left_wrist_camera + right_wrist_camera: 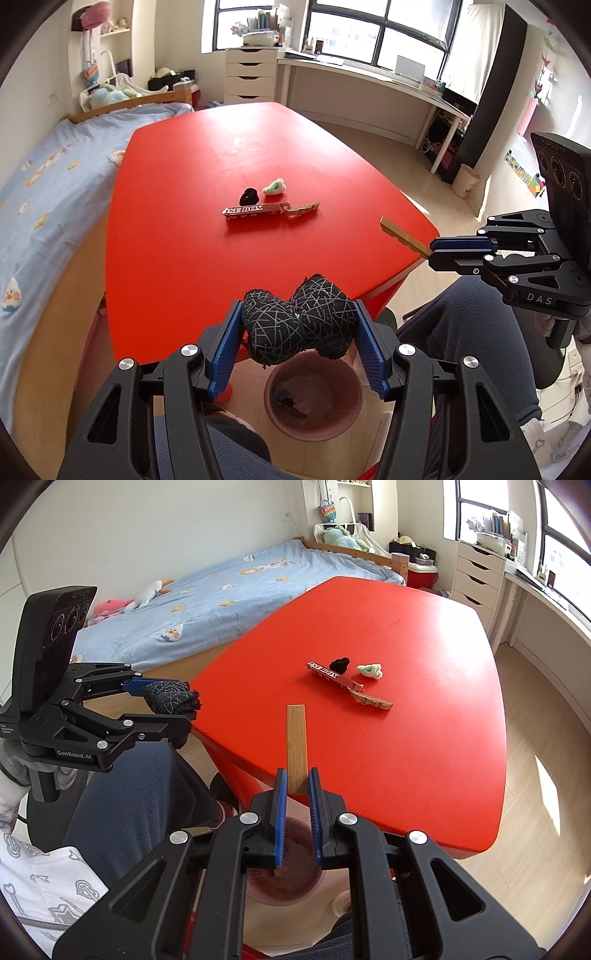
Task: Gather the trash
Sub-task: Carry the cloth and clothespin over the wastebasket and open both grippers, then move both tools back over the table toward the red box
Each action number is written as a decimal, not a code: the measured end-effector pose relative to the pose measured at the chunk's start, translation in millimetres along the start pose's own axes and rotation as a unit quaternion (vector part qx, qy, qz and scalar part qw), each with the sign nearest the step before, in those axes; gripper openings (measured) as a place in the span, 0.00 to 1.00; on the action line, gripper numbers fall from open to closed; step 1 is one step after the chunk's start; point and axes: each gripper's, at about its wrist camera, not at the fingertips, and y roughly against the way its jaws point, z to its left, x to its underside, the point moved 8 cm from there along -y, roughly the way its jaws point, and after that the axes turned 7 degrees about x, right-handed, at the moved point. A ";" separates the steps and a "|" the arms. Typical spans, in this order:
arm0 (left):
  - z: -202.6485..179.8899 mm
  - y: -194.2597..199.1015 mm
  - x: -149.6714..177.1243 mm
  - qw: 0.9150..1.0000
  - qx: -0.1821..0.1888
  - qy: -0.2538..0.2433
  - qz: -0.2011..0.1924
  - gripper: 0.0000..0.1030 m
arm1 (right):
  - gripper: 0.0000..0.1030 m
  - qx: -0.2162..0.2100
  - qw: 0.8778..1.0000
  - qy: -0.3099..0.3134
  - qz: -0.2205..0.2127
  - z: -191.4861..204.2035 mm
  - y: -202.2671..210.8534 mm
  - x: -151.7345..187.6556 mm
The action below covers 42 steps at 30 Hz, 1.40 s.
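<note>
Left tool [297, 317] grips black web-patterned bundle [297, 328]; right tool [296, 775] pinches wooden strip [297, 742].

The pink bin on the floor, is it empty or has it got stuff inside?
Not empty. The pink bin already holds pale crumpled trash and something dark.

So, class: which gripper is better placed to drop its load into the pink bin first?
Left. The left gripper holds the black bundle directly above the pink bin; the right gripper is slightly farther off.
</note>
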 end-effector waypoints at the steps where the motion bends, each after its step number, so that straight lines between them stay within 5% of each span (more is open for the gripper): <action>1: -1.1 1.1 2.5 1.000 0.002 0.002 0.000 0.55 | 0.11 0.001 1.000 0.000 0.000 1.7 1.8 2.6; 16: -13.2 -3.3 39.5 0.999 0.020 0.015 0.031 0.55 | 0.11 -0.033 0.998 -0.011 0.046 36.2 2.2 54.0; 33: -18.5 -6.1 44.3 0.999 0.028 0.011 0.036 0.55 | 0.11 -0.048 0.998 -0.015 0.045 38.9 0.8 54.0; 36: -17.8 -7.4 45.2 0.999 0.028 0.011 0.036 0.62 | 0.13 -0.049 0.998 -0.014 0.045 38.7 0.4 54.4; 37: -16.6 -7.7 45.4 0.999 0.026 0.012 0.036 0.66 | 0.26 -0.046 0.998 -0.015 0.046 37.7 -0.5 54.9; 38: -15.5 -7.7 45.5 0.999 0.024 0.013 0.034 0.79 | 0.55 -0.041 0.998 -0.016 0.046 35.7 -1.2 55.6; 40: -11.8 -7.1 45.0 0.999 0.017 0.018 0.030 0.87 | 0.83 -0.030 0.999 -0.023 0.037 29.7 -0.2 55.5; 42: -7.4 -7.8 46.3 0.999 0.008 0.022 0.034 0.92 | 0.91 -0.023 0.998 -0.033 0.037 24.8 -0.7 55.0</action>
